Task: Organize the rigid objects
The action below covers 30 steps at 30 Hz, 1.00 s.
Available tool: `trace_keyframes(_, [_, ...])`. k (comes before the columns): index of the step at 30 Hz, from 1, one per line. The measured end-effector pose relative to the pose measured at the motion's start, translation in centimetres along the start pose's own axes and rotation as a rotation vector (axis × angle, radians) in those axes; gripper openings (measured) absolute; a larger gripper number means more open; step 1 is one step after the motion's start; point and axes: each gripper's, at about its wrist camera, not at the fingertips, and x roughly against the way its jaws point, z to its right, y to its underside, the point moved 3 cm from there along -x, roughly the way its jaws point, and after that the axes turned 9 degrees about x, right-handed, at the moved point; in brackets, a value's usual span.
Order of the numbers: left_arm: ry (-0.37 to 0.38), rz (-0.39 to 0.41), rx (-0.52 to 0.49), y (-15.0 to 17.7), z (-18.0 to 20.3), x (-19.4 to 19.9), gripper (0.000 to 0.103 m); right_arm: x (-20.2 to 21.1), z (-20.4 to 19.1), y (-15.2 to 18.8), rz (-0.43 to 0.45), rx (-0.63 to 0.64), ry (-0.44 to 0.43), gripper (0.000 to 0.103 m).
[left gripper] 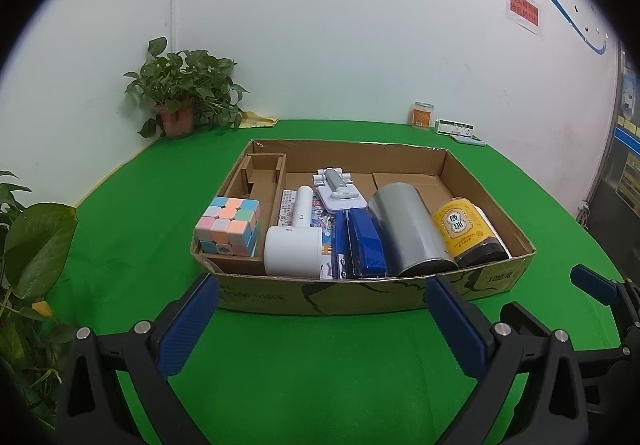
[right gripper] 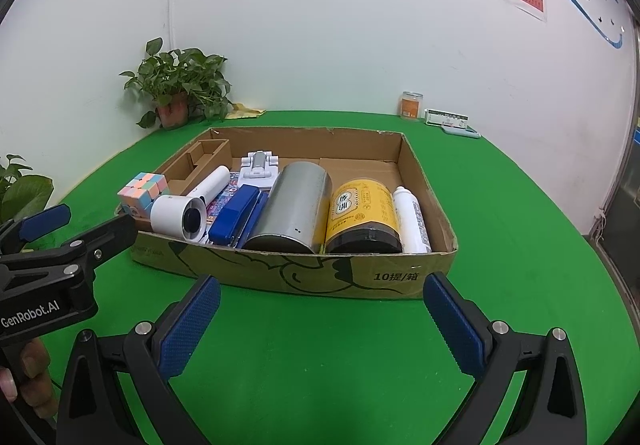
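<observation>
The things we are sorting all lie in the box (right gripper: 360, 277) on the green counter (right gripper: 320, 365), packed along its near wall. The steel can (right gripper: 294, 205) lies on its side; we judge it stiff, smooth and likely to slip or roll, so we would take it across the middle of its round body. Touching it on the right is the yellow jar (right gripper: 362, 213), also on its side, probably heavier and perhaps breakable; its label should give better grip than bare metal. Beside that lies a white tube (right gripper: 410, 219), light and easy to pinch. Left of the can sits the blue stapler (right gripper: 236, 217), flat-sided and a sure hold, then the white handheld device (right gripper: 180, 215), whose slim handle is the place to grasp. The cube (left gripper: 228, 231) sits in the left compartment; its square faces suit our pads, though it may twist. A white stand (left gripper: 336, 189) lies further back.

Both the left claw (left gripper: 322, 319) and the right claw (right gripper: 322, 319) hover spread wide and empty, just short of the box.
</observation>
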Motion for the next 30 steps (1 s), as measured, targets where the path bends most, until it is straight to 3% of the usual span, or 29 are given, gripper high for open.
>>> trace_keyframes(30, [0.002,-0.022,-0.006,0.3,0.0,-0.4,0.102,0.1,-1.1,0.6,-0.012,-0.025,0.018,0.102])
